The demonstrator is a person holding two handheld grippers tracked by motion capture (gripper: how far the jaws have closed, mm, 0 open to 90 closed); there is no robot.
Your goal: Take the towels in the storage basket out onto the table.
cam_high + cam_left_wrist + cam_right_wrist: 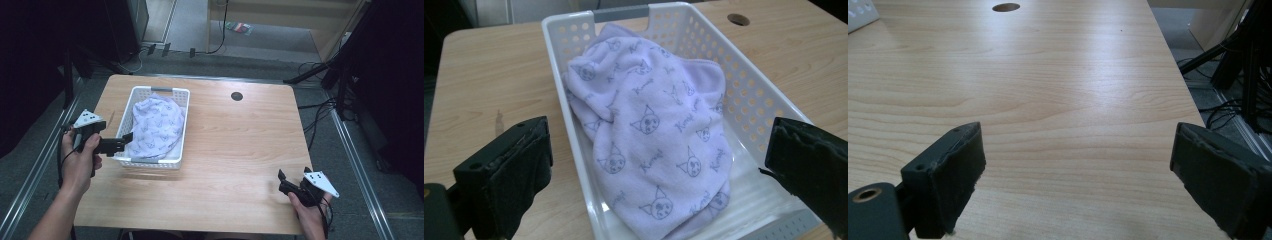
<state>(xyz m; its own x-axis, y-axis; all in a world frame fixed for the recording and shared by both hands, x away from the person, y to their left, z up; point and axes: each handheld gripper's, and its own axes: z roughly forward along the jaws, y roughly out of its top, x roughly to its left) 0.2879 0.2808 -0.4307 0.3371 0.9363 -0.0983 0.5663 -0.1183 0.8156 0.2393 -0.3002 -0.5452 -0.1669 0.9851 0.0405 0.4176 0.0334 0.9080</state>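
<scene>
- A person's left hand (80, 162) holds the left gripper (126, 142) at the left edge of a light wooden table (240, 150), pointed at the near left corner of a white basket (181, 125).
- In the left gripper view, its two black jaws stand wide apart with nothing between the pads; the left jaw hangs over bare table outside the basket wall, and the right jaw sits over the basket's near right side.
- The white basket (749, 95) is a perforated plastic tray that stands on the left half of the table, long side running away from the person.
- A pale lilac cloth (155, 127), printed with small cat faces and script, lies bunched inside the basket and takes up most of it. The cloth (654, 135) is close to the left gripper, but the jaws do not touch it.
- A round dark hole (237, 96) sits in the tabletop near the far edge.
- The right gripper (292, 181), held in the right hand (310, 212), is at the near right corner of the table, well apart from the basket.
- In the right gripper view, its jaws are spread wide over bare wood, holding nothing.
</scene>
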